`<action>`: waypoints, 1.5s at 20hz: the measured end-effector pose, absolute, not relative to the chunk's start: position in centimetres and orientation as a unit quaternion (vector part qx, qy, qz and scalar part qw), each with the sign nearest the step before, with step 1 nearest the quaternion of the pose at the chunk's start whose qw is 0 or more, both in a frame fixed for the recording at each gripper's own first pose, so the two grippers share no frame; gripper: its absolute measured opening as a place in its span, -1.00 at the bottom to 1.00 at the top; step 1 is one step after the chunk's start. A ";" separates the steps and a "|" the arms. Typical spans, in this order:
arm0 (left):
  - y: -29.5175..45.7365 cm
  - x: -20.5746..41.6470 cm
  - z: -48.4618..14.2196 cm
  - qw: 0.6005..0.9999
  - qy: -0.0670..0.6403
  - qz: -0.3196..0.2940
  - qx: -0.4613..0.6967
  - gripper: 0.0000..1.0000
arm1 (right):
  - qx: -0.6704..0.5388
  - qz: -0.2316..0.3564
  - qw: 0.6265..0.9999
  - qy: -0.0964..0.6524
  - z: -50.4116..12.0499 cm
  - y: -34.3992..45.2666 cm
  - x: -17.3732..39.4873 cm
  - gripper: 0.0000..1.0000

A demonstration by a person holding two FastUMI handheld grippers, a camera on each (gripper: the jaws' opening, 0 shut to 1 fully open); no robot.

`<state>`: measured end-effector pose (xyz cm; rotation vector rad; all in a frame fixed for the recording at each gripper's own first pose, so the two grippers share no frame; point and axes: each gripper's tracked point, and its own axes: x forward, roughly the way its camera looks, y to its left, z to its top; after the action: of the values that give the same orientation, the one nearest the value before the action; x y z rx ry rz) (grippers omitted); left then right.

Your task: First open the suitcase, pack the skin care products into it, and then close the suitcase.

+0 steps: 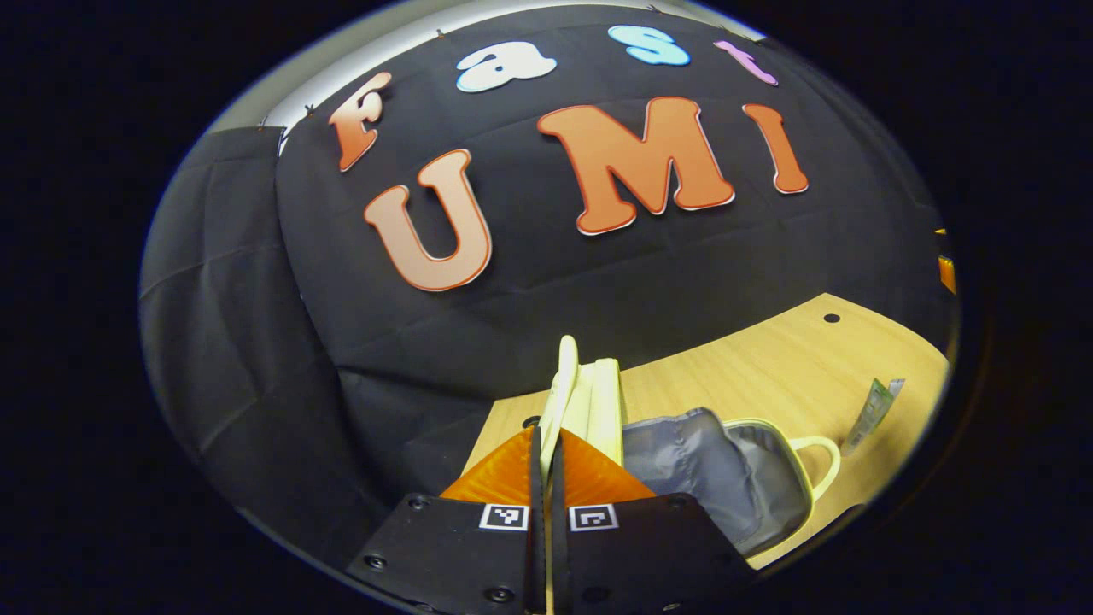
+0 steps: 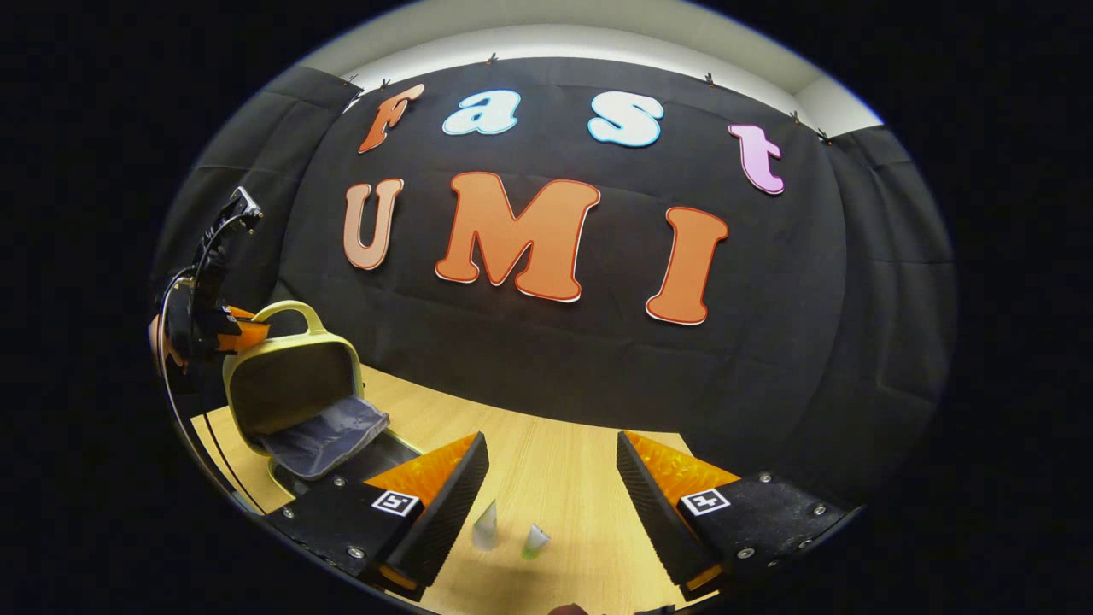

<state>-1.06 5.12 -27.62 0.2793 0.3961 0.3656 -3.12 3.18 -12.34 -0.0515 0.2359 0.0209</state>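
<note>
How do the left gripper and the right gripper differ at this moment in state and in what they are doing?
The left gripper is shut on the suitcase lid, holding it upright; the right gripper is open and holds nothing. The left gripper sits at the suitcase; the right gripper hovers over two small skin care tubes on the table. Both have orange fingers on black bodies.

Suitcase [image 2: 290, 384] base cut off behind near gripper finger, two small tubes [image 2: 487, 525] too small to identify, sachet [image 1: 871, 414] blurred beside suitcase handle
</note>
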 end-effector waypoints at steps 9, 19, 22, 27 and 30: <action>7.1 -3.2 -29.3 0.937 0.234 0.230 0.118 -0.94 | -0.003 0.009 0.988 0.153 -13.6 6.0 -4.1 0.92; 6.6 -7.6 -30.9 0.897 0.311 0.307 0.061 -0.88 | 0.040 -0.006 0.975 0.217 -17.8 4.6 -5.9 0.92; 7.1 -7.5 -30.3 0.888 0.304 0.337 0.069 -0.63 | 0.075 -0.009 0.970 0.231 -19.2 4.1 -6.4 0.92; 0.2 -4.1 -26.0 0.920 0.244 0.294 0.092 0.02 | 0.097 -0.019 0.964 0.247 -21.4 2.8 -6.5 0.92; -8.6 -1.7 -25.4 0.949 0.212 0.232 0.018 0.55 | 0.101 -0.020 0.962 0.253 -22.1 2.3 -6.6 0.92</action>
<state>-1.65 -8.60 -25.41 0.0368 0.4312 0.4724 -6.64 2.25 -22.10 0.2054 0.5122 -0.0408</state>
